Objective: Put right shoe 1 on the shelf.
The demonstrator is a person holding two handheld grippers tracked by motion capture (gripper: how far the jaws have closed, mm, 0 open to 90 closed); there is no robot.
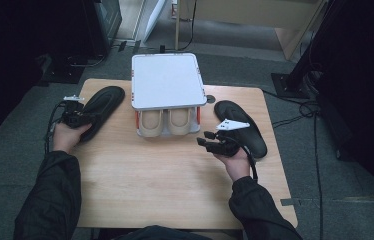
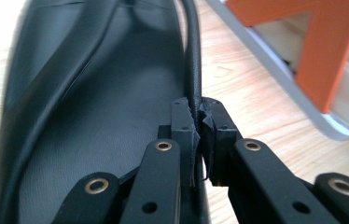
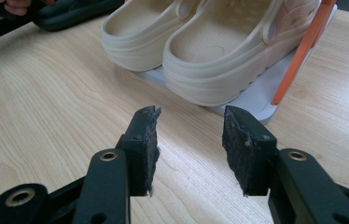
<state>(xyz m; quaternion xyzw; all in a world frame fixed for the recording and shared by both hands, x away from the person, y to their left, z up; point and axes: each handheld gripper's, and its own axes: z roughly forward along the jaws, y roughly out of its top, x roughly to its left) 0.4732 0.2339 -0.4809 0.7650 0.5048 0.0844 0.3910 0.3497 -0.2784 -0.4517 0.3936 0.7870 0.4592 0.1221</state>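
A black shoe [image 1: 102, 102] lies on the left of the wooden table [image 1: 165, 180]. My left gripper [image 1: 88, 119] is shut on its near rim; in the left gripper view the pads [image 2: 185, 128] pinch the thin raised edge of the black shoe [image 2: 93, 116]. A second black shoe [image 1: 257, 142] lies at the right. Just left of its heel, my right gripper [image 1: 204, 140] hangs open over bare wood. In the right gripper view, the right gripper [image 3: 189, 135] has nothing between its jaws and points at a pair of beige clogs [image 3: 210, 51].
A white two-level rack [image 1: 165, 80] with orange posts [image 3: 303, 51] stands at the table's far middle; the beige clogs [image 1: 167, 122] sit on its lower shelf. A round hole [image 1: 210, 98] is in the tabletop right of the rack. Cables and dark stands lie on the floor around.
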